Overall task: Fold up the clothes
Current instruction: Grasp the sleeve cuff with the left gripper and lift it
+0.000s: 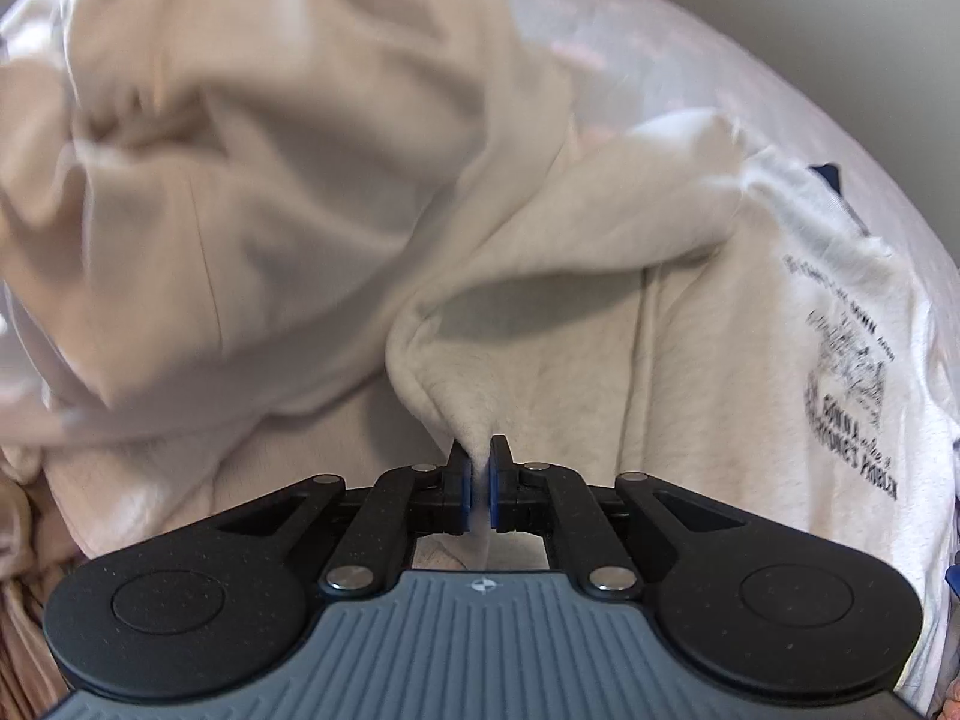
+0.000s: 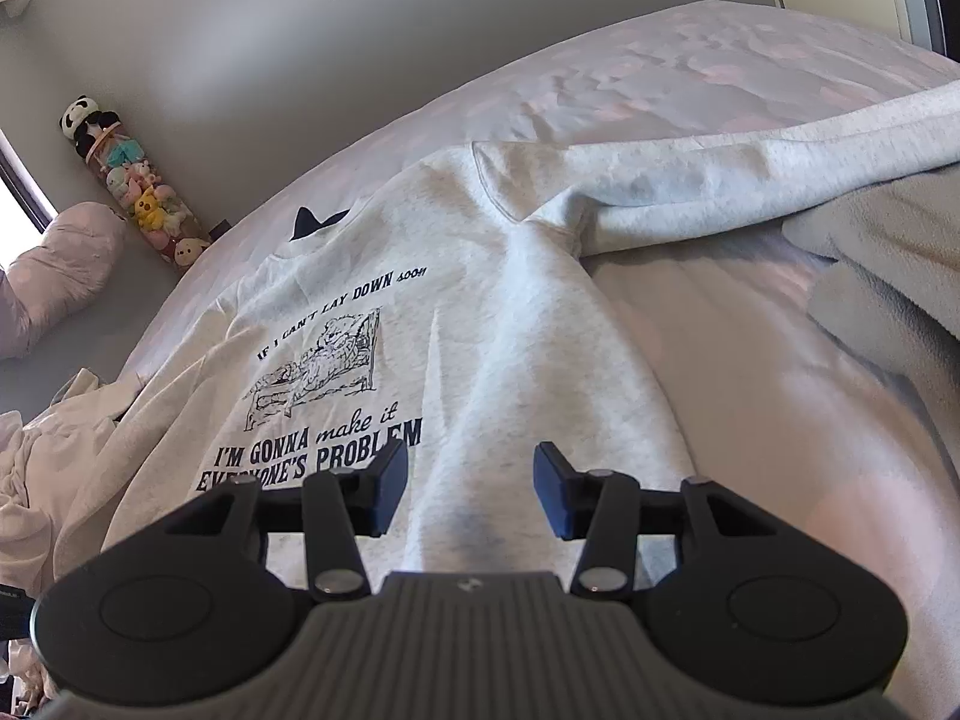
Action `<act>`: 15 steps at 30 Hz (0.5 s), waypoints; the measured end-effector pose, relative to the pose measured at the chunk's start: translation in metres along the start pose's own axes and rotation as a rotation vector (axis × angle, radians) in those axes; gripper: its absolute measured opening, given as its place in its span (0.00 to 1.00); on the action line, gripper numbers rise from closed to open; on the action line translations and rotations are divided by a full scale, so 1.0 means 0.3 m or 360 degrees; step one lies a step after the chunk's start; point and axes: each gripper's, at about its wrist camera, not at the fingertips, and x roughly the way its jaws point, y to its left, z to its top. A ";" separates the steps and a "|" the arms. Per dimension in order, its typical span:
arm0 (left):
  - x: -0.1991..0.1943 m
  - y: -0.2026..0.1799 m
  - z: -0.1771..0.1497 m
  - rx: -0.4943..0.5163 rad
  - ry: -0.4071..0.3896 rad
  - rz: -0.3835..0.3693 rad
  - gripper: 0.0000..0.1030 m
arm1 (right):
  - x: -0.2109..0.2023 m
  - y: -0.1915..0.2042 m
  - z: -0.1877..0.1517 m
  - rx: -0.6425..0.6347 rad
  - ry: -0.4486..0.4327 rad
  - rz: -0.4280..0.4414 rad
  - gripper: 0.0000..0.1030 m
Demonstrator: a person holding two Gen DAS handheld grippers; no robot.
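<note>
Pinching a peak of pale fabric, the left gripper (image 1: 479,468) has its jaws pressed together on the sweatshirt (image 2: 480,312), with only a thin ridge of cloth between the blue pads (image 1: 463,483). That grip looks meant to lift a loose part, probably the left sleeve or side, so it can be carried over the body. Beyond the pinch, the raised cloth bulges and blurs.

The sweatshirt lies front-up on the bed (image 2: 660,60), its print (image 2: 324,396) readable, which gives a flat base to fold onto. A dark collar tab (image 2: 312,222) shows at its far end. The right sleeve (image 2: 720,174) stretches away from the body to the right, not yet folded in.

The right gripper (image 2: 471,489) hovers over the sweatshirt's near hem, beside the print, its jaws spread and nothing between them; the pads (image 2: 551,495) do not press on cloth. It seems poised to take the hem or steady the body.

A tube of plush toys (image 2: 132,180) stands well beyond the collar, against the wall.
</note>
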 end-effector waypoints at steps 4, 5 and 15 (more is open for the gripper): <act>-0.128 -0.055 0.068 0.0137 -0.0132 0.0002 0.03 | -0.009 -0.022 0.001 0.0062 -0.0023 0.0034 0.49; -0.157 -0.088 0.105 0.0205 -0.0163 0.0029 0.03 | -0.010 -0.025 0.001 0.0072 -0.0027 0.0044 0.49; -0.363 -0.333 0.382 0.0863 -0.0371 0.0514 0.03 | -0.020 -0.070 0.003 0.0202 -0.0056 0.0106 0.49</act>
